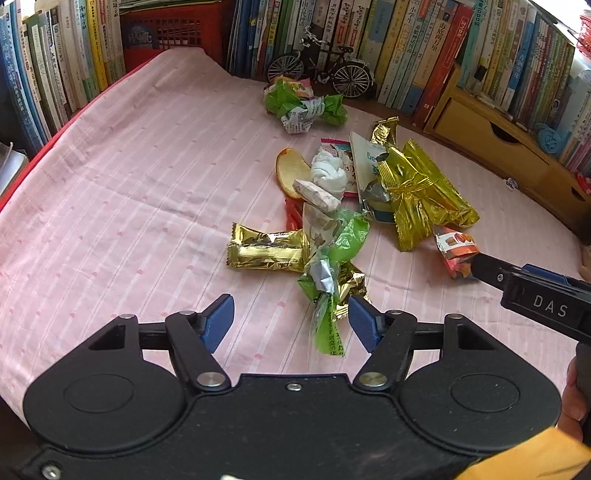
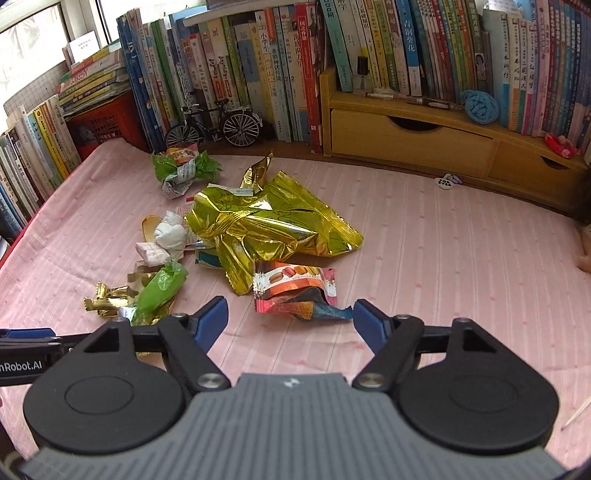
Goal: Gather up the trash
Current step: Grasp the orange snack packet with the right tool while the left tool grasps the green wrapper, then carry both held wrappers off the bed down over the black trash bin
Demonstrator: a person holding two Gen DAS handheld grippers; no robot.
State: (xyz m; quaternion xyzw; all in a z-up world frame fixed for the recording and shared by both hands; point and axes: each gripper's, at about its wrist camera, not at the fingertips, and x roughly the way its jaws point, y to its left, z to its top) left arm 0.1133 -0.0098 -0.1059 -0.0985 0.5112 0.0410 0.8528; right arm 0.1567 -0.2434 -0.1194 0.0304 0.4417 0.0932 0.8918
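Trash lies in a heap on the pink cloth [image 1: 129,177]. My left gripper [image 1: 291,314] is open just above the cloth, and the tail of a green plastic wrapper [image 1: 327,325] lies between its blue pads. Beyond it are a gold bar wrapper [image 1: 266,251], a knotted gold foil bag [image 1: 424,192], a white tissue [image 1: 328,173] and an orange peel [image 1: 291,170]. My right gripper [image 2: 290,317] is open, with an orange macaron wrapper [image 2: 295,291] just ahead of its pads and its blue corner between them. The gold foil bag [image 2: 266,225] lies behind that wrapper.
A crumpled green packet [image 1: 295,103] sits apart near a model bicycle [image 1: 321,70]. Rows of books [image 2: 258,66], a red crate [image 1: 170,29] and a yellow wooden drawer unit [image 2: 424,136] border the cloth. Bare cloth spreads to the left [image 1: 110,221] and to the right [image 2: 461,258].
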